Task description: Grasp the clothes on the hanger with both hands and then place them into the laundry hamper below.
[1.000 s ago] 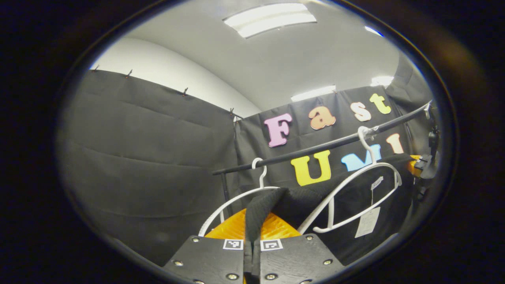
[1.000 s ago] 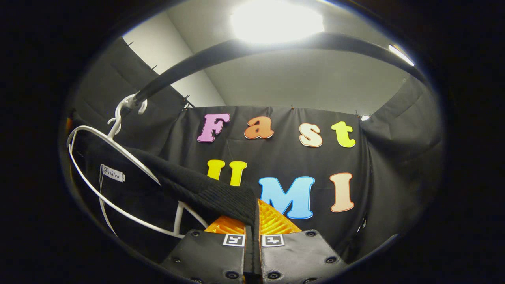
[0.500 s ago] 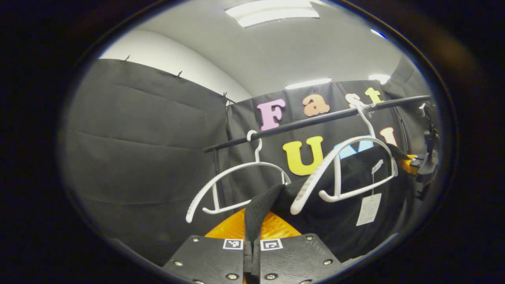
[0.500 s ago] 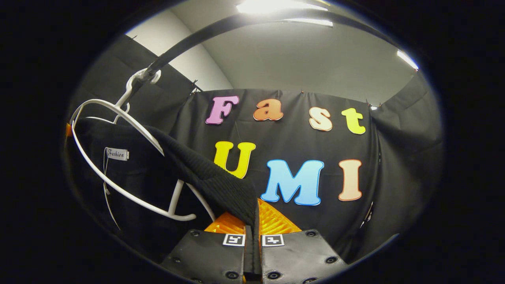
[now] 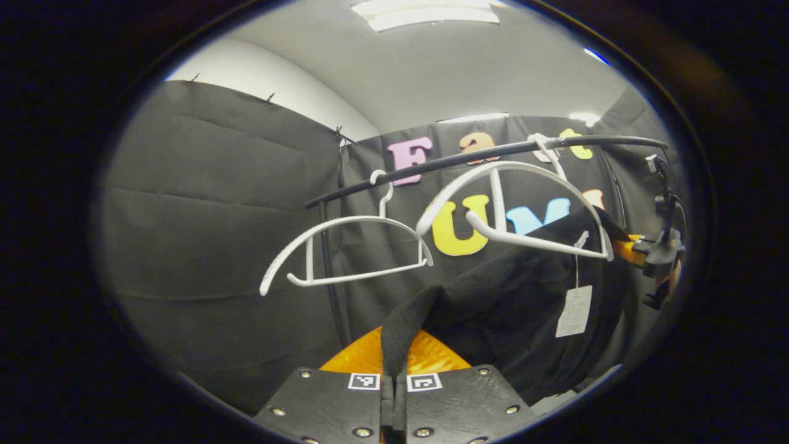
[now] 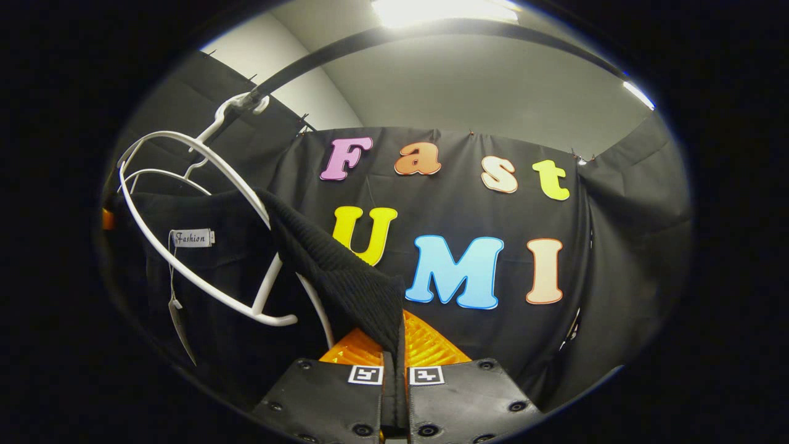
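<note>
1. Two grippers each pinch one end of the black garment [image 5: 505, 296], which stretches between them, below the rail [image 5: 468, 157].
2. Garment's collar edge runs up from the left gripper [image 5: 393, 394] to the right-hand white hanger [image 5: 511, 203]; far shoulder is still on it.
3. Empty 2nd hanger [image 5: 345, 250] hangs to its left.
4. Left gripper: fingers closed on fabric fold.
5. Right gripper [image 6: 394, 394]: clamped on the ribbed edge too.
6. Paper tag [image 5: 573, 311] dangles from the garment.
</note>
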Tool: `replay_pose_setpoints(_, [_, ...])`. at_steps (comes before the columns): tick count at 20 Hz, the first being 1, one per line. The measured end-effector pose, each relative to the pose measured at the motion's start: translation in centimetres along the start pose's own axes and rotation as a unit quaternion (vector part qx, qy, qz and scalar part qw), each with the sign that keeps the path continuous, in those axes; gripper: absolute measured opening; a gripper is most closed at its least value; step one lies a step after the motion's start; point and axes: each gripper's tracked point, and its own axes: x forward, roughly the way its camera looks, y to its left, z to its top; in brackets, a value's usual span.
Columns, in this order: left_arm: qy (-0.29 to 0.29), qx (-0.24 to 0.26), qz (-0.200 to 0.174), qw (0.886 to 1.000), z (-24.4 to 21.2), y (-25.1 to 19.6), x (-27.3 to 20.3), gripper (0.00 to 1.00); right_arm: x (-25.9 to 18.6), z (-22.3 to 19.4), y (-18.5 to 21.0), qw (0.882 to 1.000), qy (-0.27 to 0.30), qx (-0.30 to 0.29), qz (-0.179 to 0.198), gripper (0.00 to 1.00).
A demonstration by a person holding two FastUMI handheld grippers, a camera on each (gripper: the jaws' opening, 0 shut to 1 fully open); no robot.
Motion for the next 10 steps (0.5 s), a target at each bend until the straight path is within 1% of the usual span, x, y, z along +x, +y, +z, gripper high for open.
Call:
replay_pose_setpoints(6, [0.023, -0.006, -0.019, 1.0, -2.0, -1.0, -0.4, 0.0, -0.2, -1.6, -1.0, 1.0, 0.017, 0.003, -0.005, 0.02])
replay_pose_setpoints(10, [0.037, -0.003, -0.026, 0.999, -3.3, -2.7, 0.0, 0.0, -0.5, -4.0, -1.8, 0.999, 0.049, 0.016, -0.011, 0.02])
